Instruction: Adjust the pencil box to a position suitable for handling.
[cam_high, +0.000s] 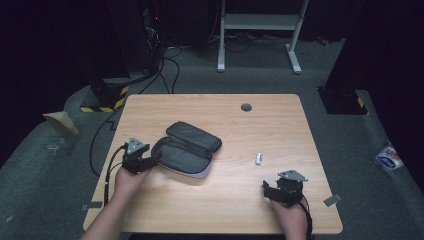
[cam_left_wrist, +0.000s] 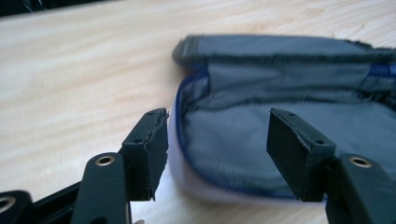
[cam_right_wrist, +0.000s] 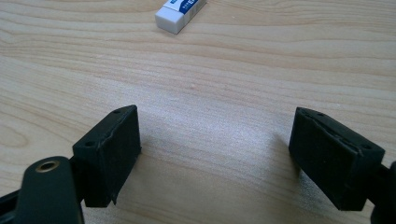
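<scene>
Room is sitting dark around a brightly lit table (cam_high: 260, 120) in the high view; light is coming from above. Soft shadows are falling under the pouch (cam_high: 187, 147). Left gripper view is showing the pouch (cam_left_wrist: 289, 116) blurred, wood washed out. Right gripper view is staying sharp, faint shadows under its jaws.

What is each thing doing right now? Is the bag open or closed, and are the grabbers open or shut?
Pencil case: unzipped, lid flipped back, lying flat on the table; nothing shows in the part of the inside in view.
Eraser: lying flat on the table, untouched.
Left gripper: open, jaws on either side of the case's near rim, not clamped.
Right gripper: open, holding nothing, bare table between its jaws.
</scene>
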